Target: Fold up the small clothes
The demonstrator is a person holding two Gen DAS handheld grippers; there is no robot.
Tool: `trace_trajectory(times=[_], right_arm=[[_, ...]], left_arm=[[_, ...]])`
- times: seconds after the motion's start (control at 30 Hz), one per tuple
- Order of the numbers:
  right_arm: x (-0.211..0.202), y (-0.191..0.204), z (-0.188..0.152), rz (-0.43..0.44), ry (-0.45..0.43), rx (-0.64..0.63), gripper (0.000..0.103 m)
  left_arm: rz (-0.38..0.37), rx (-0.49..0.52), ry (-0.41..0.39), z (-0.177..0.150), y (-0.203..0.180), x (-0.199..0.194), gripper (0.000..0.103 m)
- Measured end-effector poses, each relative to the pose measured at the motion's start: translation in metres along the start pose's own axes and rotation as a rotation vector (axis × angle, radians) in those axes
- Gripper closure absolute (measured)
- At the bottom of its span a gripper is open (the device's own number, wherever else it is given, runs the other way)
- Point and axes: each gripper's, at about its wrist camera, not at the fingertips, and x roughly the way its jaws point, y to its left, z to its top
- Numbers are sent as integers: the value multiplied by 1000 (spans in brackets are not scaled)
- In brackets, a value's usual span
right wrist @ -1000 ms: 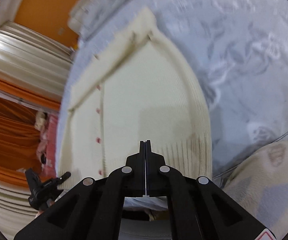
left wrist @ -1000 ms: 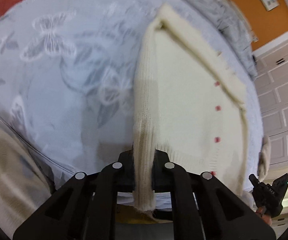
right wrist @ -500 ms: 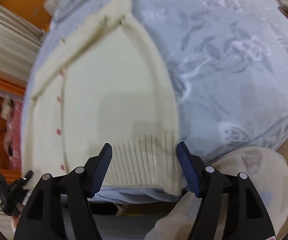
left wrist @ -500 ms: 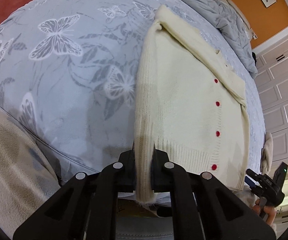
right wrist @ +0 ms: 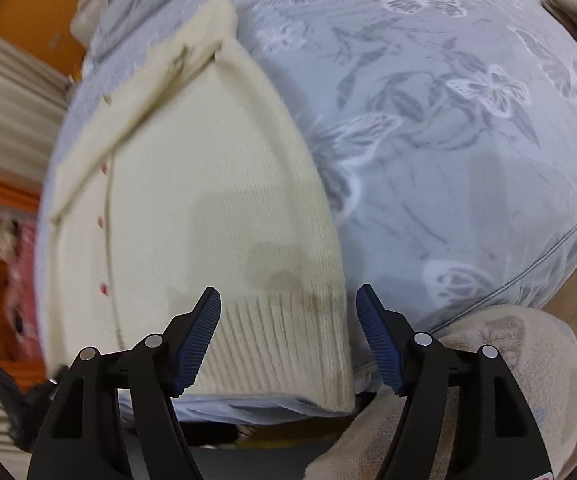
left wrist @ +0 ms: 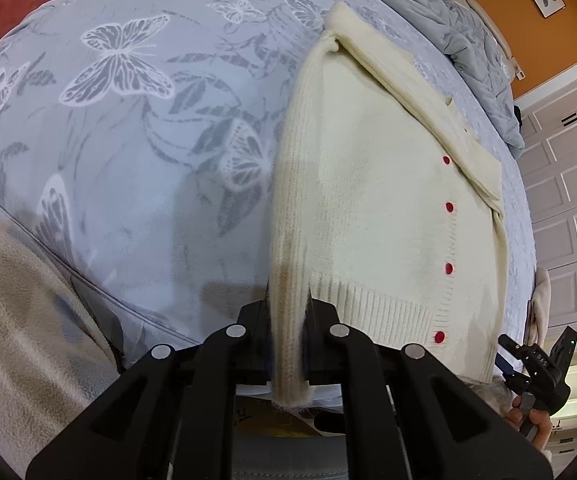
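My left gripper pinches the sleeve of the cream cardigan lying on the butterfly bedspread — its length runs straight away from me. My right gripper hangs released over the hem, nearer the body.

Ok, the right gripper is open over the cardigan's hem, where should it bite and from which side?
Take the ribbed hem corner of the cream cardigan, coming from the near bed edge. That corner overhangs the edge, so one pad can likely slip underneath. The right gripper already straddles it, open, while the left gripper holds the sleeve cuff.
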Motion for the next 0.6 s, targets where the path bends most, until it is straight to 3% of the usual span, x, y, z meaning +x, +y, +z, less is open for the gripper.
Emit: trace_trajectory(times=[0.13, 0.17, 0.2, 0.23, 0.27, 0.47, 0.6], right_arm=[[18, 10, -1, 16, 99, -35, 33], [19, 11, -1, 18, 102, -43, 38], [19, 11, -2, 42, 105, -42, 74], [19, 10, -4, 66, 109, -33, 93], [19, 6, -6, 120, 113, 3, 92], [-44, -4, -22, 444, -92, 45, 94], [-85, -12, -43, 543, -132, 21, 94]], left_arm=[[-2, -6, 8, 1, 1, 2, 94], [-4, -9, 11, 2, 2, 3, 94], [-11, -17, 15, 3, 4, 4, 94], [-18, -24, 17, 4, 6, 4, 94], [-26, -31, 16, 4, 7, 4, 95], [-114, 8, -64, 0, -3, -33, 95], [-147, 73, -90, -12, -10, -77, 95]])
